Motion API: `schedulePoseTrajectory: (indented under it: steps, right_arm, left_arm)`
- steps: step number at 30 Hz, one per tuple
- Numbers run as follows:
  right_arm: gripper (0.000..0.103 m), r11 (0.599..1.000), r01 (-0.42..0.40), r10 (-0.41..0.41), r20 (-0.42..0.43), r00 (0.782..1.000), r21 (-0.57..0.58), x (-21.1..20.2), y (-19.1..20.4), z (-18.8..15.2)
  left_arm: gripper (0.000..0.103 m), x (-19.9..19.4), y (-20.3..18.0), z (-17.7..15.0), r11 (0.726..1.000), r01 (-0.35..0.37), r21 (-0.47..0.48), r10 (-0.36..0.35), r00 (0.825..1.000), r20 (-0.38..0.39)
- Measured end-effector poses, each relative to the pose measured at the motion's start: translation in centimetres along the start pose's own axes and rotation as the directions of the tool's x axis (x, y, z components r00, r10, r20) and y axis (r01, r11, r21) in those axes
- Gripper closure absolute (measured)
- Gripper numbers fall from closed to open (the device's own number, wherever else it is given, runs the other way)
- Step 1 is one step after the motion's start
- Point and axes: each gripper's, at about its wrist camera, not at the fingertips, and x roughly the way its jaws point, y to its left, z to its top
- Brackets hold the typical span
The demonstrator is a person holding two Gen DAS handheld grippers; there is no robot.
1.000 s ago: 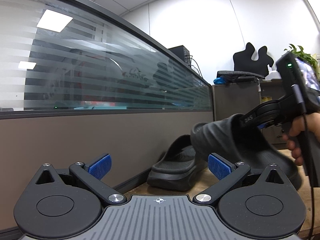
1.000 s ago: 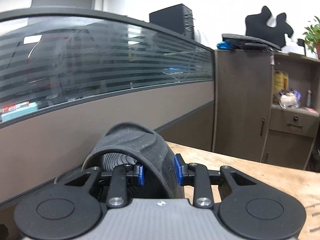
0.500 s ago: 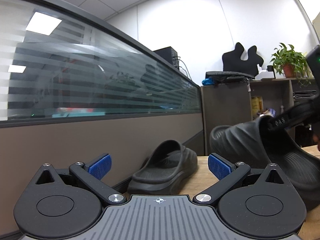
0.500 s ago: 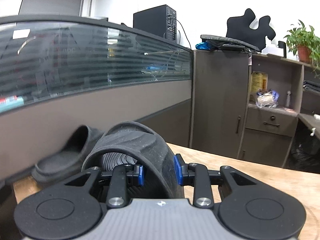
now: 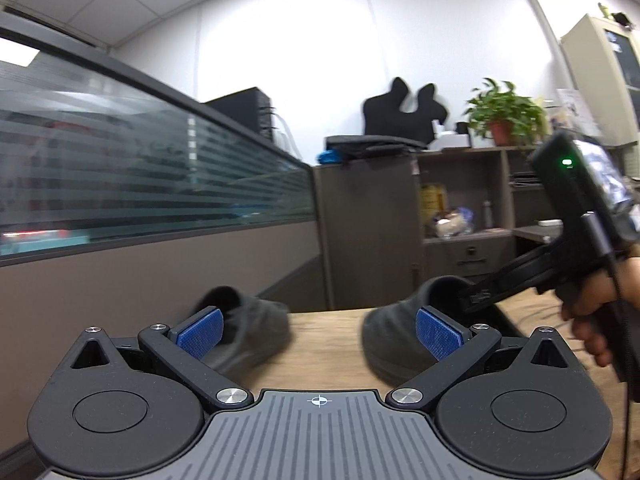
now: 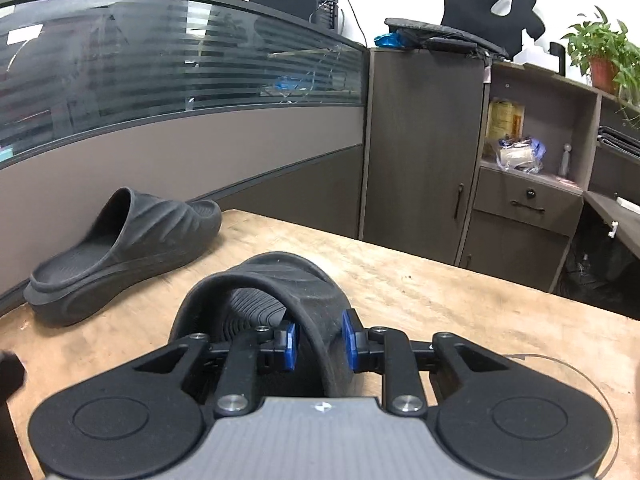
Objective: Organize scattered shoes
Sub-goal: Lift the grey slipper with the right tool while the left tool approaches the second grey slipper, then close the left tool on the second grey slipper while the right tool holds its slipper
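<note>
Your right gripper (image 6: pixel 319 340) pinches the strap of one slipper (image 6: pixel 276 280), low over the wooden table (image 6: pixel 460 300). Left gripper (image 5: pixel 318 330): jaws wide, empty. The pinch is thin, so the slipper may twist or slide on release. Only the right view shows the other slipper (image 6: pixel 124 236) sharply, by the partition (image 6: pixel 180 148); the left view blurs it but shows your right hand (image 5: pixel 592 320).

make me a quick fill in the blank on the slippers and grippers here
1. The right gripper is shut on the strap of a dark ____.
2. The left gripper holds nothing; its state is ____.
3. The other slipper lies next to the ____ side of the held slipper.
4. Both slippers lie on the ____ table.

Missing words: slipper; open; left; wooden
</note>
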Motion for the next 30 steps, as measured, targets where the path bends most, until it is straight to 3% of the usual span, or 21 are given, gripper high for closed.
schedulePoseTrajectory:
  steps: [8,13,18,24,30]
  right_arm:
    - [0.076,0.999,-0.044,0.044,0.012,0.999,0.000,-0.5,-0.6,-0.5]
    - [0.059,0.998,-0.056,0.056,0.012,0.998,-0.017,-0.8,-1.0,-0.5]
    - [0.056,0.998,-0.068,0.068,-0.002,0.998,-0.002,-0.6,-1.7,-0.6]
    - [0.053,0.997,-0.073,0.073,-0.008,0.997,0.015,-0.4,-1.9,-0.6]
    - [0.052,0.997,-0.069,0.070,-0.020,0.997,0.023,-0.1,-2.1,-0.7]
  left_arm:
    - [0.000,0.2,-2.1,-0.4,0.996,0.090,0.019,-0.090,0.996,-0.027]
    - [0.000,0.3,-3.5,-0.9,0.988,0.156,0.022,-0.155,0.987,-0.051]
    - [0.000,-0.2,-5.3,-1.6,0.968,0.239,0.069,-0.234,0.969,-0.080]
    - [0.000,-1.3,-6.5,-1.5,0.957,0.285,0.055,-0.281,0.957,-0.070]
    - [0.000,-0.5,-7.5,-1.9,0.957,0.280,0.074,-0.273,0.958,-0.091]
